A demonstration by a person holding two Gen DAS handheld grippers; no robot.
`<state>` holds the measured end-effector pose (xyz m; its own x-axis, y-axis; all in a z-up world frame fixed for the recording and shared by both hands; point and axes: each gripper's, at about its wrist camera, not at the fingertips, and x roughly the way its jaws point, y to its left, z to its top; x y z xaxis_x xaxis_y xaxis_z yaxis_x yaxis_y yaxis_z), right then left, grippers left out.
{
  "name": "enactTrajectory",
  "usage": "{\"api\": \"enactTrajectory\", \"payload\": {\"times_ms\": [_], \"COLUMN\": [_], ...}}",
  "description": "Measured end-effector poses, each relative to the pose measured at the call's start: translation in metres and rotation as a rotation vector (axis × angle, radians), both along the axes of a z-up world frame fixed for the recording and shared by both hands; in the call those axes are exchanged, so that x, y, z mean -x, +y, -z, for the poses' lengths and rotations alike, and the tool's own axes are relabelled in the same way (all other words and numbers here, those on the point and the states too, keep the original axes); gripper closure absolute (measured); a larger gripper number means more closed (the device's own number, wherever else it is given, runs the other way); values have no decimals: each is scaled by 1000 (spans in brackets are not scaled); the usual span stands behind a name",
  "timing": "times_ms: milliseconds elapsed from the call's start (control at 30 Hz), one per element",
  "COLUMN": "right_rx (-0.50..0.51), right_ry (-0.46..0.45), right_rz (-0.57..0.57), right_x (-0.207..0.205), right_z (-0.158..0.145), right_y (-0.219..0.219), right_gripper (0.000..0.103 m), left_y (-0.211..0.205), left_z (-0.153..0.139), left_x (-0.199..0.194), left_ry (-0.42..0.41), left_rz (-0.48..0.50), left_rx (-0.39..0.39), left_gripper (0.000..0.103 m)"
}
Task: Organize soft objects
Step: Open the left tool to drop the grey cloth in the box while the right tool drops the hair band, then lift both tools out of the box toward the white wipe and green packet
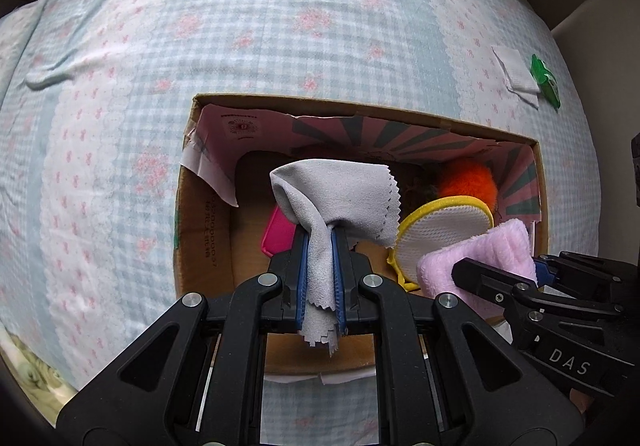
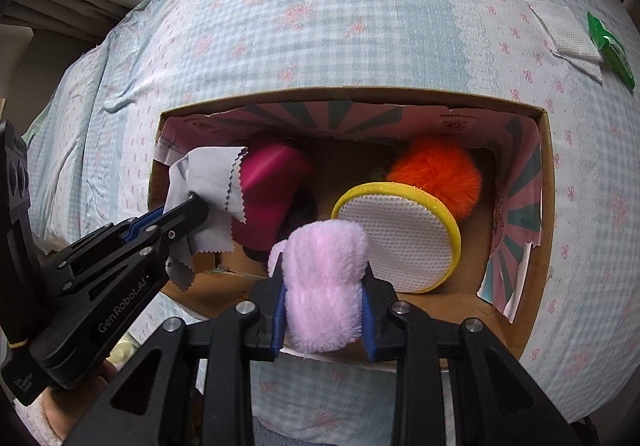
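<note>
Dark object (image 2: 298,202) behind magenta item (image 2: 272,182) unidentifiable; box (image 2: 536,310) floor mostly hidden.

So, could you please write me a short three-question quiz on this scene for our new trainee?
1. True or false: the left gripper is shut on the grey cloth.
2. What does the right gripper hold? A) the orange pompom B) the pink fluffy cloth C) the round yellow-rimmed pad
3. Fill in: both held things hang over the open cardboard ____, while a white folded cloth and a green packet lie outside it on the bedsheet.

Key: 1 true; 2 B; 3 box.
</note>
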<state>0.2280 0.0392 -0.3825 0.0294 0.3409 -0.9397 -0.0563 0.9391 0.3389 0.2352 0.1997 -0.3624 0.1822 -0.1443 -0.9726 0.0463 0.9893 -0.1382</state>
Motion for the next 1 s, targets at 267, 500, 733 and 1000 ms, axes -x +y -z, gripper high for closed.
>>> {"api": "enactTrajectory", "payload": {"times_ms": [267,500,733,1000], "right_rx": [72,74,74,85], "right_ry": [26,17,-10,-45], "right_rz": [-45,-59,-47,-28], "right_x": [0,11,18,29], "right_z": [16,21,15,-5], "right_y": [0,-7,-12,-18], "right_gripper": [0,0,0,0], "left_y": [-1,-1,-6,-6], "left_z": [-15,-7,-14,-38], "left_x": [-10,-8,-1,11], "left_ry": [-37,7,7,-32], "left_rz": [-31,-30,-16,-20], "left_rx": [32,37,31,30], "left_gripper": [0,0,0,0]}}
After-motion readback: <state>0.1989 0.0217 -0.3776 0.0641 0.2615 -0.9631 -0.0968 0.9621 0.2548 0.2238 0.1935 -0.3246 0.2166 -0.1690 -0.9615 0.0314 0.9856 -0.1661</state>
